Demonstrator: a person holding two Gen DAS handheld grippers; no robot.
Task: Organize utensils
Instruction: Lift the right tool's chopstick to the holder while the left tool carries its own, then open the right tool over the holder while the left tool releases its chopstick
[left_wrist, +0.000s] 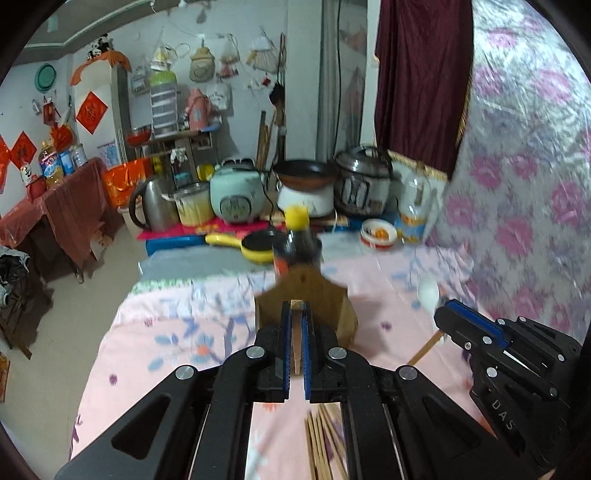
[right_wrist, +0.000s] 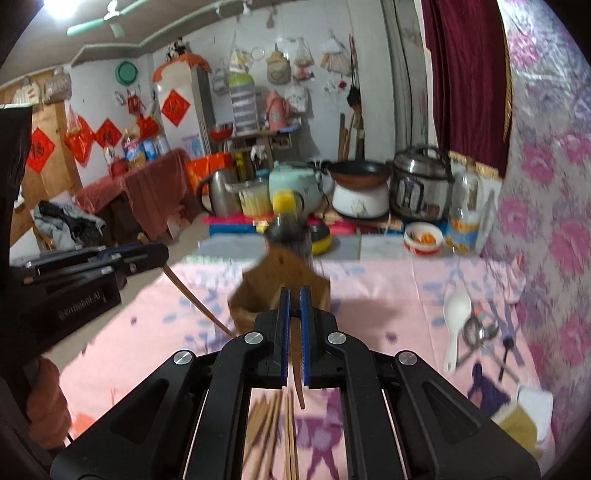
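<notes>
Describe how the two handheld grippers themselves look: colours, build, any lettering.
Both are matte black with angular linkage arms joined by round silver pivot screws. The left gripper and the right gripper each have two narrow parallel fingers faced with ribbed blue pads. White lettering marks the side of each body, partly legible. No cables show. An orange sleeve cuff shows beneath the left one.

White walls (right_wrist: 325, 122), maroon curtain (left_wrist: 421, 81), red-draped side table (left_wrist: 74, 199).
</notes>
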